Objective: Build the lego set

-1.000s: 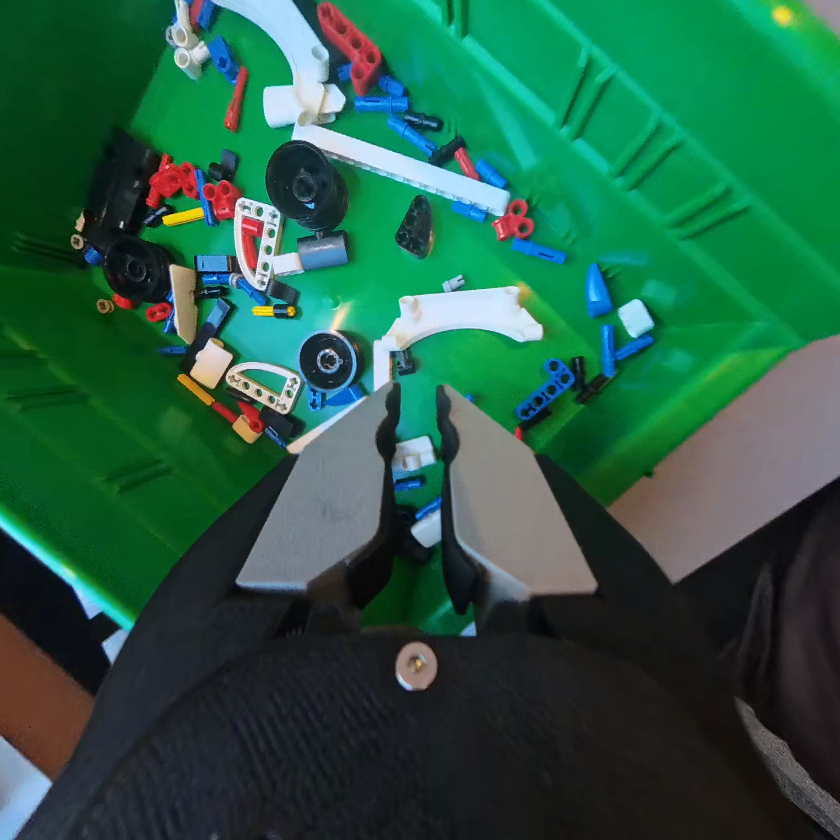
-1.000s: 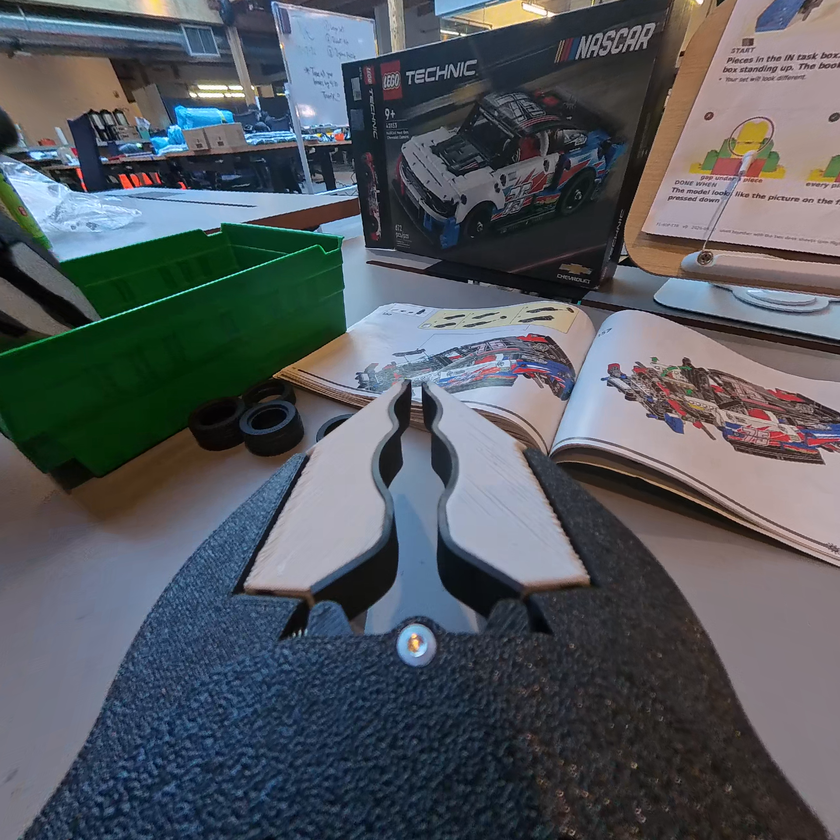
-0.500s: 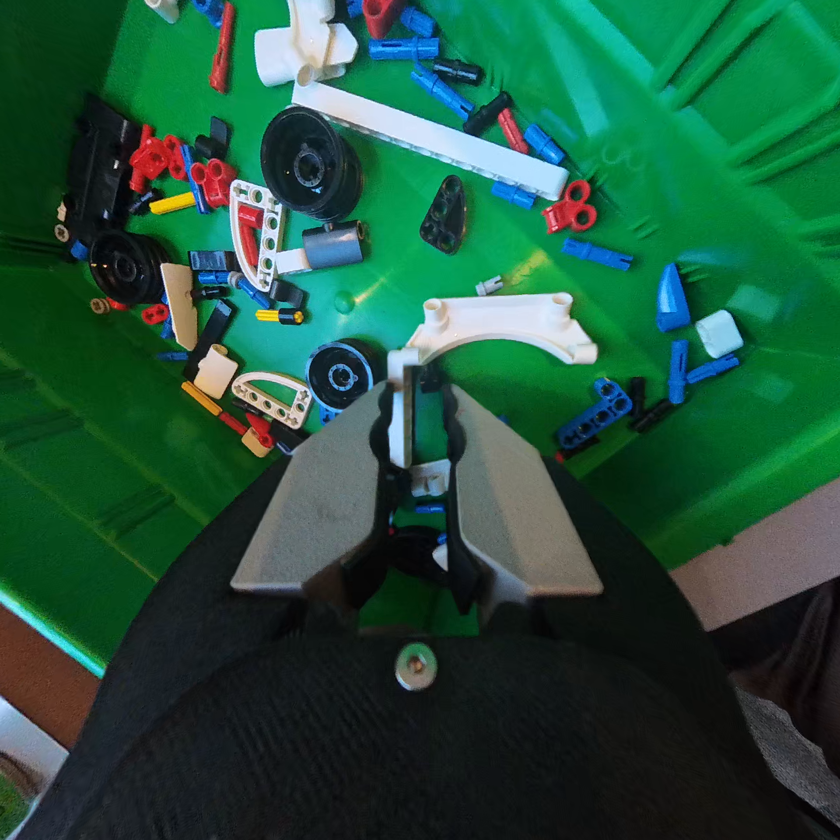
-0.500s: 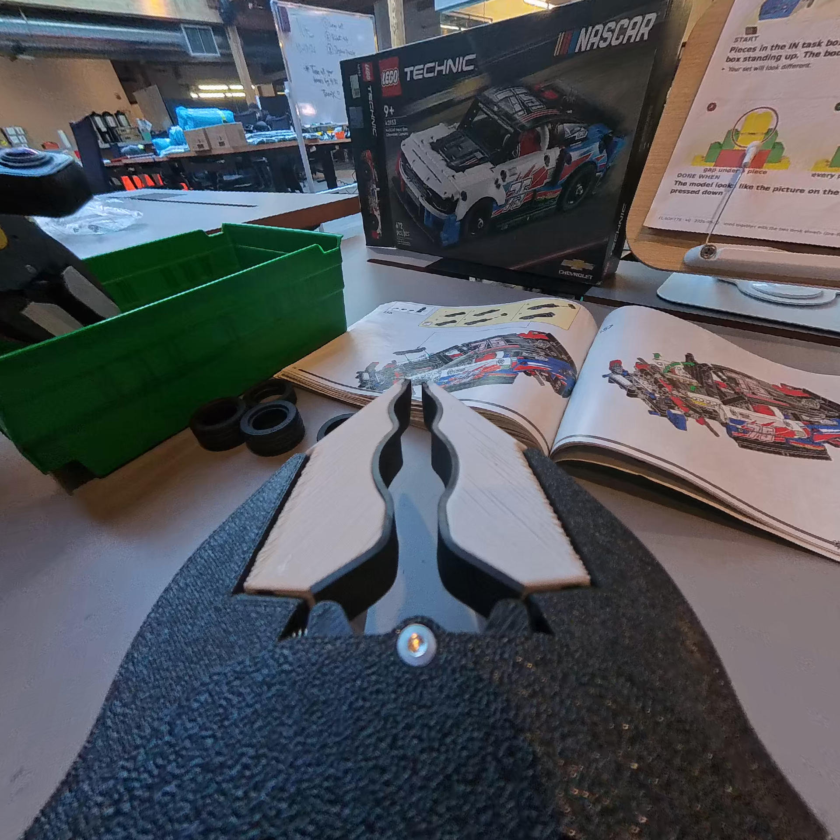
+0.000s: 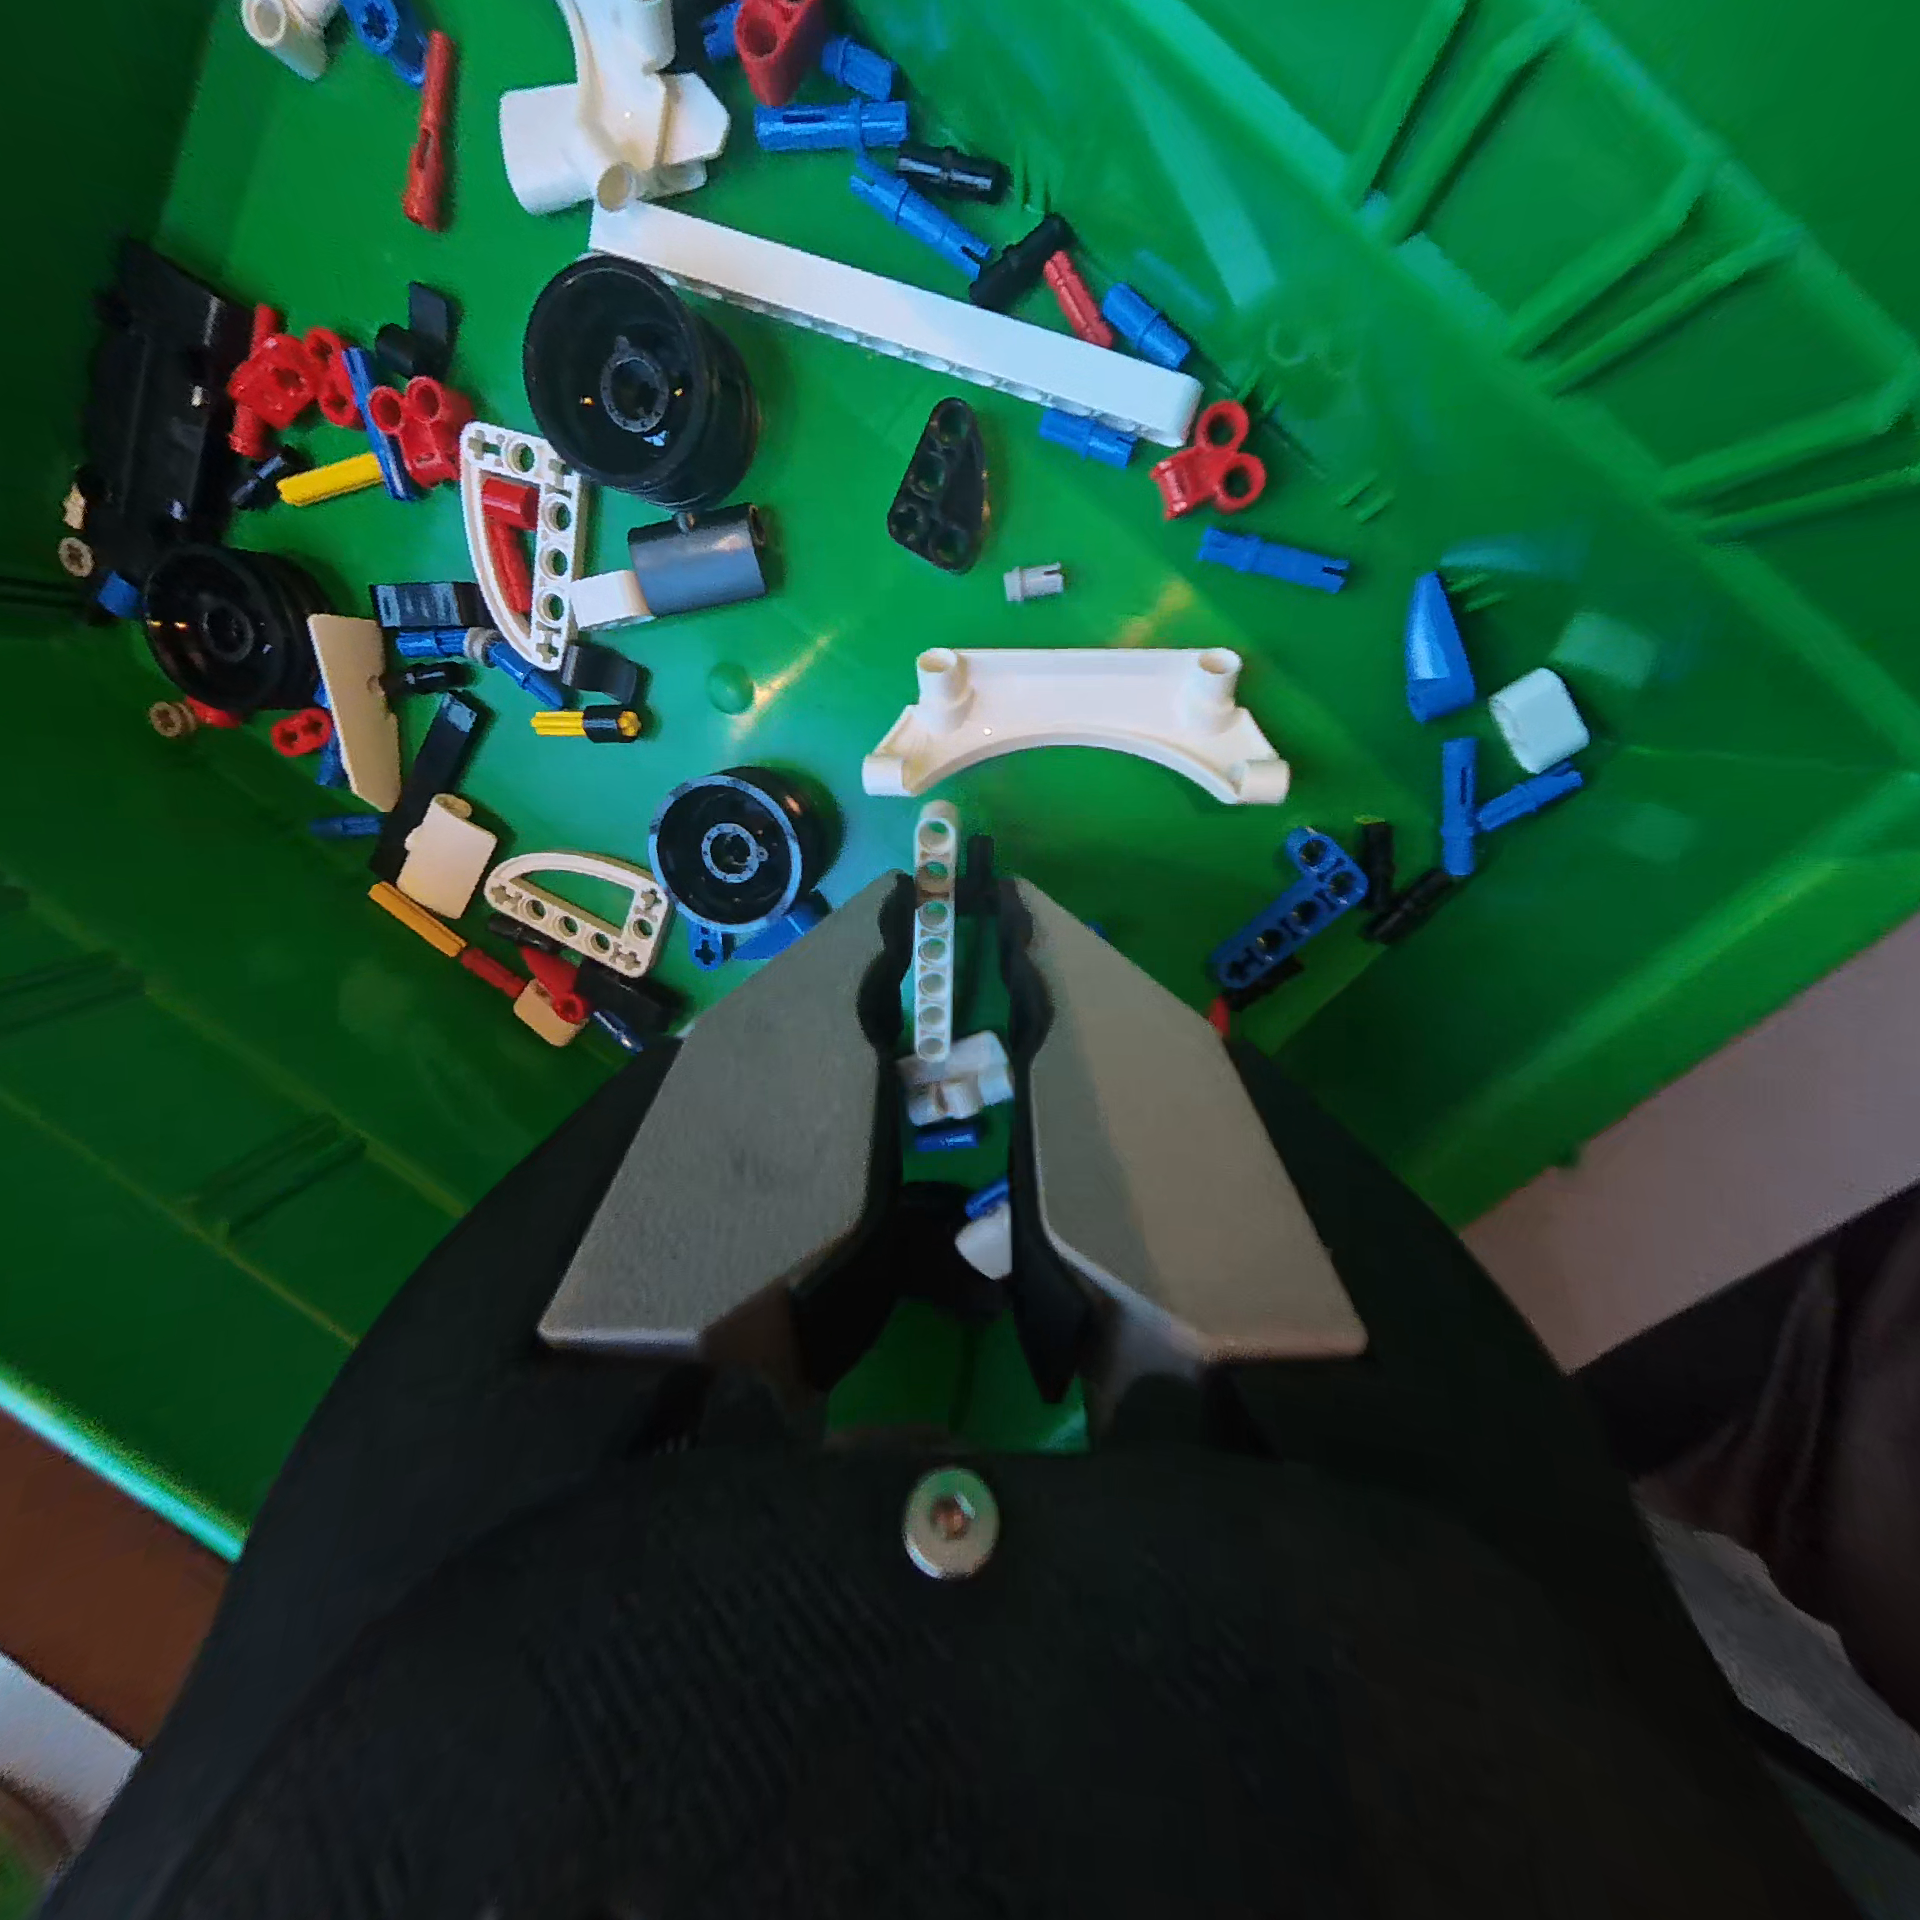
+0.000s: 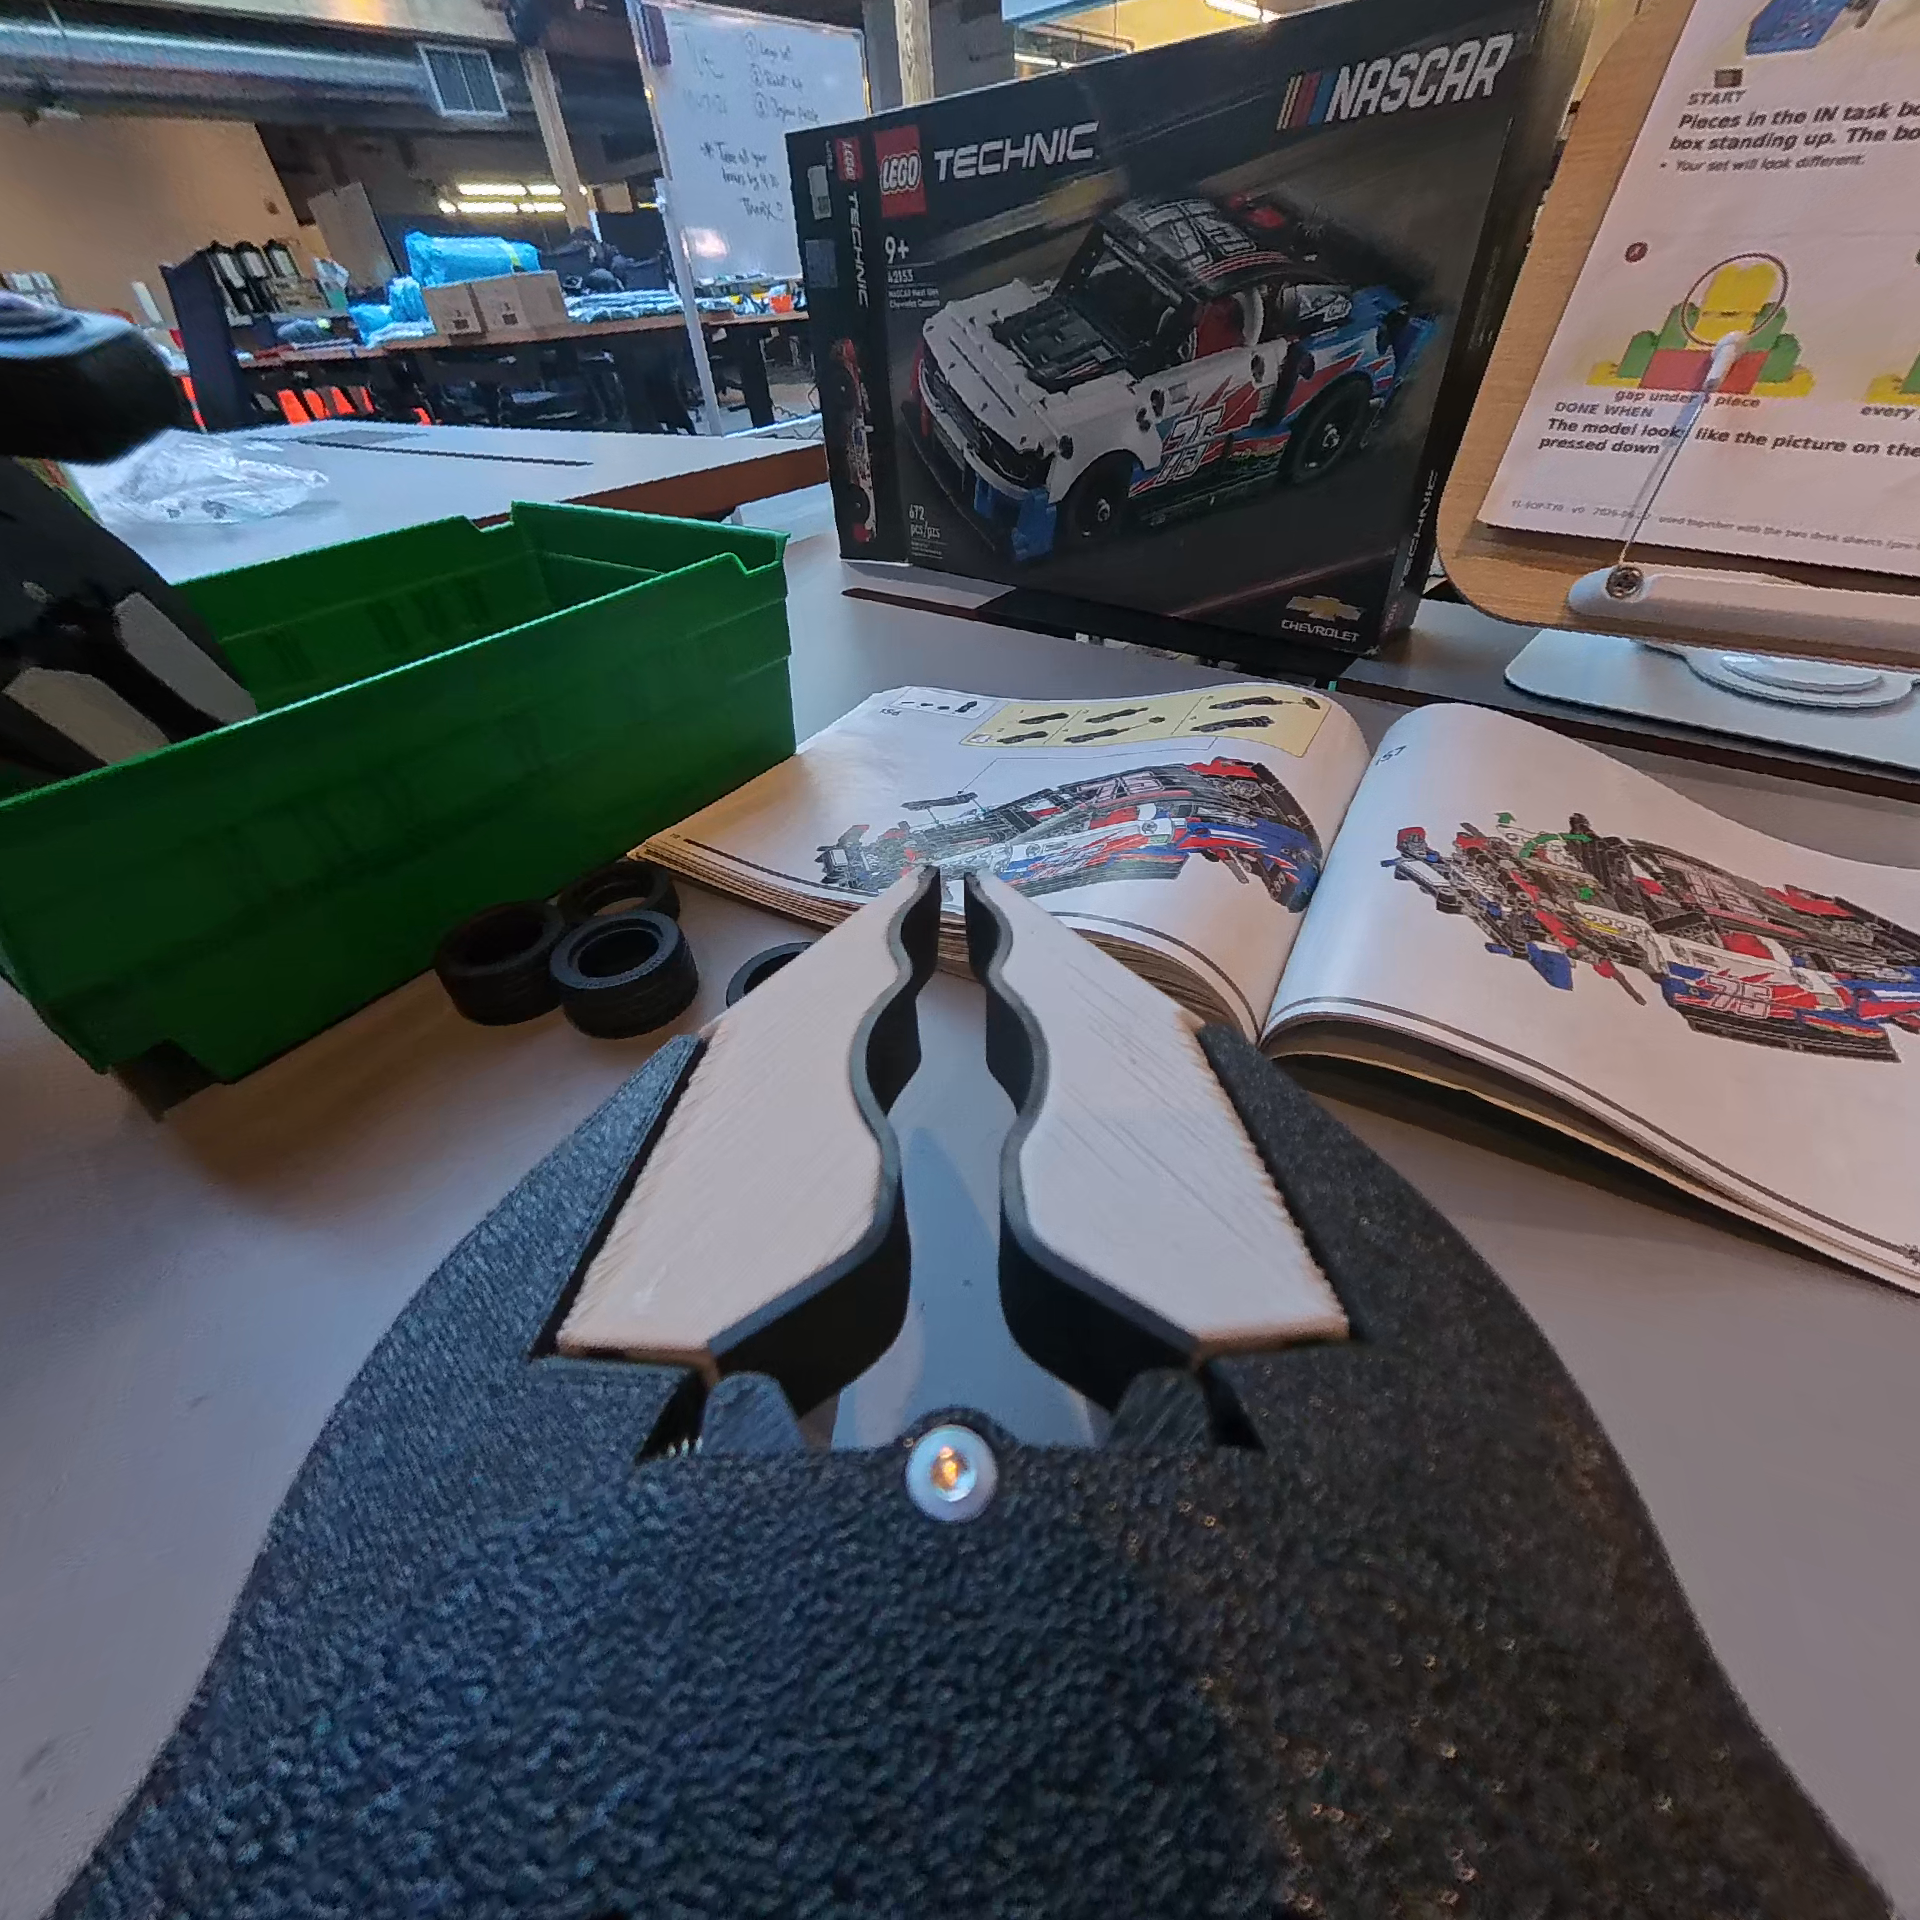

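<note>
In the left wrist view, my left gripper [image 5: 954, 896] is low inside the green bin [image 5: 1558, 312], open. A thin white beam with holes [image 5: 935, 935] lies between its fingers, which straddle it without closing on it. A white arch piece [image 5: 1070, 707] lies just ahead and a small black wheel [image 5: 740, 847] is to the left. Many red, blue, black and white loose parts cover the bin floor. In the right wrist view, my right gripper [image 6: 953, 883] is shut and empty, low over the grey table.
The green bin [image 6: 416, 810] stands left of the right gripper, with black tyres [image 6: 613, 971] beside it. An open instruction booklet [image 6: 1558, 935] lies ahead, the set's box [image 6: 1143, 364] behind it. A sheet on a stand [image 6: 1714, 312] is at far right. Tip to tip, the grippers are about 30 cm apart. To the white arch piece [image 5: 1070, 707]: left tips about 4 cm, right tips about 30 cm.
My left gripper has gone deeper into the bin and opened wider, so the white beam now lies between its fingers. The right gripper has not moved.
</note>
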### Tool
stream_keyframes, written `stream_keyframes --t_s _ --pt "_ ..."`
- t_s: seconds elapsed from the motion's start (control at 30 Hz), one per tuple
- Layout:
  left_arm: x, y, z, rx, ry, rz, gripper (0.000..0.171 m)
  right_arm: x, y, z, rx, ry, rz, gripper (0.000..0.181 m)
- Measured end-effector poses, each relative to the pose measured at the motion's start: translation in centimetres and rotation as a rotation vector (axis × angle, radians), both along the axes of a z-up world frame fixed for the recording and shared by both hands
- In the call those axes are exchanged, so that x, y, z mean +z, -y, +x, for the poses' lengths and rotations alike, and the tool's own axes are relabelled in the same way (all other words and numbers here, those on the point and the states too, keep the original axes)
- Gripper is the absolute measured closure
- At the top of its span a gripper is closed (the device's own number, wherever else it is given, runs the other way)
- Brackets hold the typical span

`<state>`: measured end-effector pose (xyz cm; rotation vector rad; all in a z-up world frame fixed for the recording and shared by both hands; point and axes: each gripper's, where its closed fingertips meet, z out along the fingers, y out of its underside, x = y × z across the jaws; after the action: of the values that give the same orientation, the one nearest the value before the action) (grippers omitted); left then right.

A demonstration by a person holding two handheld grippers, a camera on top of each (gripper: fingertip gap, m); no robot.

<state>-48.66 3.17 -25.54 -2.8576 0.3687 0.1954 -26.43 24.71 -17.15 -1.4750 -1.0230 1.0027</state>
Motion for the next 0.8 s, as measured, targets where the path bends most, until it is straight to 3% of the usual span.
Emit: stream_keyframes --t_s 0.37,0.8 --pt "0.2 1.0 0.4 -0.028 0.007 -0.048 0.150 0.0 0.1 0.0 0.005 0.002 0.005 0.177" --pt "-0.5 -0.2 0.9 -0.043 0.013 -0.045 0.152 -0.1 0.1 -0.1 0.010 0.005 -0.004 0.177"
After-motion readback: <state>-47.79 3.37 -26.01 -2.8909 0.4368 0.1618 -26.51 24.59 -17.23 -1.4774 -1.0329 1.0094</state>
